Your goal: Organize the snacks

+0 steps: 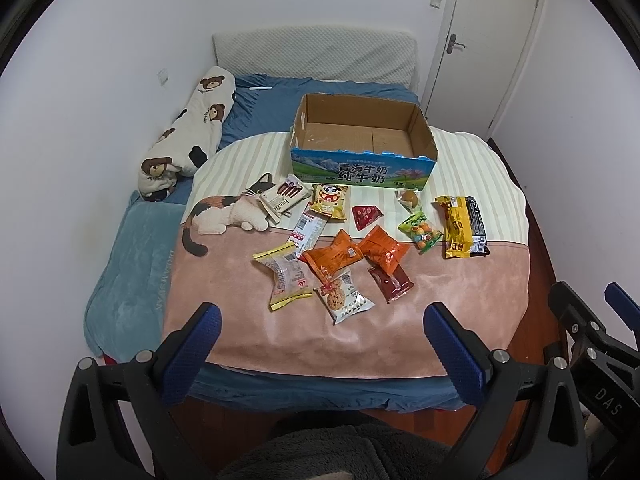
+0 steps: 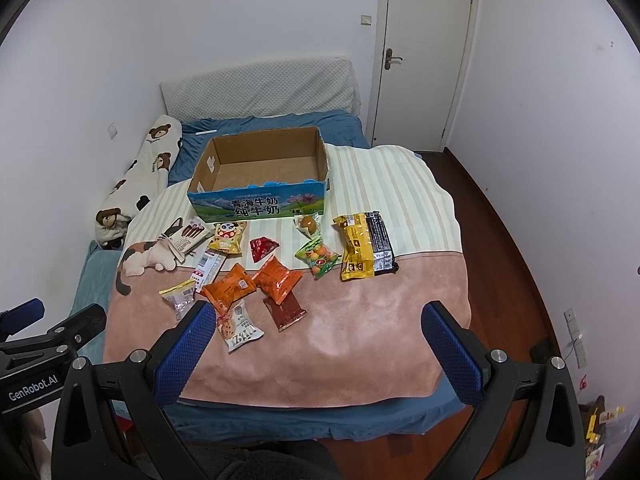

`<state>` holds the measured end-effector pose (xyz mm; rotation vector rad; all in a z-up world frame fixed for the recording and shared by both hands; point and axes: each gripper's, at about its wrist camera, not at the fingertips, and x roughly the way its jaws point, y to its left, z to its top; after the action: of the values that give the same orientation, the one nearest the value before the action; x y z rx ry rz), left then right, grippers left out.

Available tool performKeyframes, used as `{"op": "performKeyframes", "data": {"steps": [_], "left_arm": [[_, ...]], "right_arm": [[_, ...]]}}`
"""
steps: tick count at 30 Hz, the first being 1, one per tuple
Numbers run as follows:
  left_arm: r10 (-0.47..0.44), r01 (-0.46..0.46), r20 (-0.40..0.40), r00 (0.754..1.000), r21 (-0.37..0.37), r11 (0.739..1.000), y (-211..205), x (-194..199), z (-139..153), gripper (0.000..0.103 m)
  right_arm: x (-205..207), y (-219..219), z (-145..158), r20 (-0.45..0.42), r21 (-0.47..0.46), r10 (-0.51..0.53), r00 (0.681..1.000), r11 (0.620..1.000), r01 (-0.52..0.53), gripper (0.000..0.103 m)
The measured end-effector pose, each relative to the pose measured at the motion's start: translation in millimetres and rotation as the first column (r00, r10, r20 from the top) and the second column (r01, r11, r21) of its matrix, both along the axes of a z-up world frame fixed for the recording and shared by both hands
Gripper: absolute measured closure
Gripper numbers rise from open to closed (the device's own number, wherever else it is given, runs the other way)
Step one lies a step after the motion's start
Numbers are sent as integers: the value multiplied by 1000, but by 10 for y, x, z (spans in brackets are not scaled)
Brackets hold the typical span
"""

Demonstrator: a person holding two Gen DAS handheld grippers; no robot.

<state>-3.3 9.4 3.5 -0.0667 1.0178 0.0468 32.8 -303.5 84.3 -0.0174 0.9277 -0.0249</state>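
An empty cardboard box with a blue printed front stands on the blanket at the far side; it also shows in the right wrist view. Several snack packets lie in front of it: orange packets, a cookie packet, a brown packet, a yellow and black pack and a green candy bag. My left gripper is open and empty, held above the bed's near edge. My right gripper is open and empty beside it.
The snacks lie on a cat-print blanket over a blue bed. A bear-print pillow lies along the left wall. A white door is at the far right. Wooden floor runs along the bed's right side.
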Motion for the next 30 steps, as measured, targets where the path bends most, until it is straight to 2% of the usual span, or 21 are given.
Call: {"op": "performKeyframes", "data": {"steps": [26, 30], "left_arm": [[-1, 1, -6, 1000, -4, 1000, -6, 21, -13, 0], [7, -7, -8, 1000, -11, 1000, 10, 107, -89, 0]], "right_arm": [[75, -24, -51, -9, 2, -2, 1000, 1000, 2, 0], [183, -54, -150, -41, 31, -21, 999, 999, 22, 0]]}}
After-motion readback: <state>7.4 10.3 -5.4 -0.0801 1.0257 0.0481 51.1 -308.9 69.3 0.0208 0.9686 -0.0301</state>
